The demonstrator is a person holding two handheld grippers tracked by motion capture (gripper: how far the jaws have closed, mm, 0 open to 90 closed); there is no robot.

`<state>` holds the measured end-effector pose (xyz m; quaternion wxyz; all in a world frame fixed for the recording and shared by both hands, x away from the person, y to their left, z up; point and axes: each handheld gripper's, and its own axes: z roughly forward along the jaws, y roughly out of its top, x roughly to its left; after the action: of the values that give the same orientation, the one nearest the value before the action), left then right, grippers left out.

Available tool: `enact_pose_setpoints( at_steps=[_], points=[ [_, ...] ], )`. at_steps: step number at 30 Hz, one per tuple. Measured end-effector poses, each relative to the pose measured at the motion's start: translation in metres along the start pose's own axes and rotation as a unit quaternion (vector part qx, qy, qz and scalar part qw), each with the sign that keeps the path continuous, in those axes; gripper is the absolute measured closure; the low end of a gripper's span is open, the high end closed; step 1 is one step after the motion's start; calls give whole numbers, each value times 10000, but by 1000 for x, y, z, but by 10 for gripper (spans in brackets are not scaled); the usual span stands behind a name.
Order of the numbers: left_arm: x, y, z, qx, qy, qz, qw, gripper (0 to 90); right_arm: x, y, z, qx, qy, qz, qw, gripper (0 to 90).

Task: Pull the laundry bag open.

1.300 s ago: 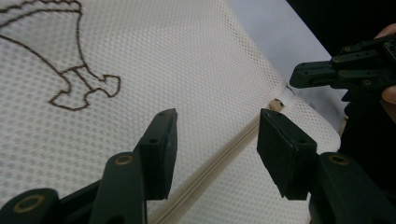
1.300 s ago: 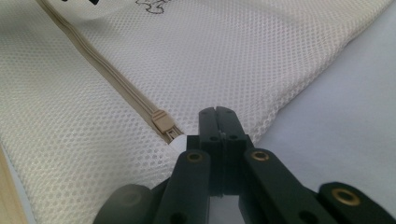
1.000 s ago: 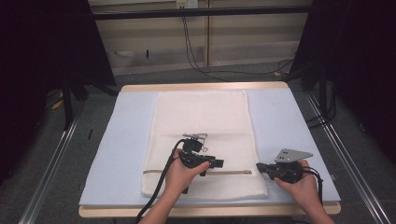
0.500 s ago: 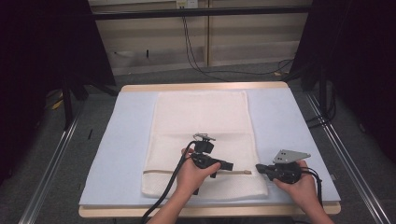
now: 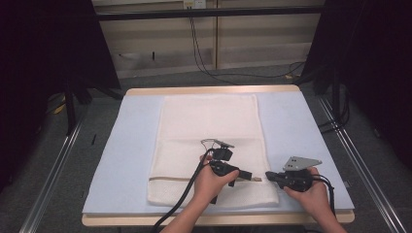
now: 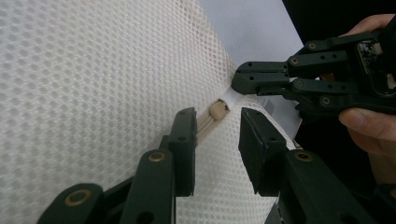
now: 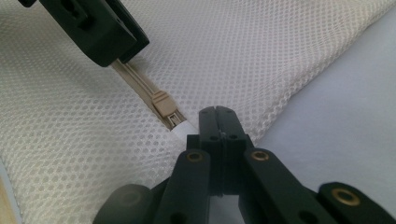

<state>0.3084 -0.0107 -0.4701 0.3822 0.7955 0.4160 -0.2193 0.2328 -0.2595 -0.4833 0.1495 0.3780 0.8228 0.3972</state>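
Observation:
A white mesh bag (image 5: 209, 126) lies flat on the table, with a beige zipper (image 5: 194, 178) running across its near end. The zipper's beige slider (image 7: 162, 102) (image 6: 217, 110) sits close to the bag's right edge. A white tab (image 7: 183, 126) comes off the slider, and my right gripper (image 7: 218, 114) (image 5: 268, 175) is shut on it. My left gripper (image 6: 217, 135) (image 5: 245, 174) is open, one jaw on each side of the zipper, just short of the slider. The two gripper tips nearly meet.
A pale blue mat (image 5: 131, 145) covers the table under the bag. The wooden front edge (image 5: 121, 221) runs just below the hands. Metal rails (image 5: 53, 165) flank the table, and cables (image 5: 204, 53) lie on the floor behind it.
My left gripper has moved right along the zipper, closing in on the right gripper. The right gripper has held still on the tab.

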Motion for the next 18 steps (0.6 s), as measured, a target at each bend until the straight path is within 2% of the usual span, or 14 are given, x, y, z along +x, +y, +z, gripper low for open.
enact_pose_setpoints(
  at_steps=[5, 8, 11, 12, 15, 18],
  points=[
    [-1, 0, 10, 24, -108, -252, 9996, 673, 0, 0, 0, -8, 6, 7, 10000, 900],
    [0, 1, 13, 71, -49, -190, 9998, 705, 0, 0, 0, -5, -12, 1, 10000, 900],
    [-1, 1, 17, 34, -160, -327, 9993, 704, 0, -1, 1, -20, 20, 2, 10000, 900],
    [0, 1, 18, 62, -75, -253, 9996, 708, 0, -1, 1, -20, 18, -3, 10000, 900],
    [-2, 1, 22, 23, -91, -338, 9994, 716, 0, -1, 1, -11, 26, -3, 10000, 900],
    [-3, 1, 23, 60, -28, -295, 9995, 738, 0, -1, 1, -3, 19, -18, 10000, 900]
  ],
)
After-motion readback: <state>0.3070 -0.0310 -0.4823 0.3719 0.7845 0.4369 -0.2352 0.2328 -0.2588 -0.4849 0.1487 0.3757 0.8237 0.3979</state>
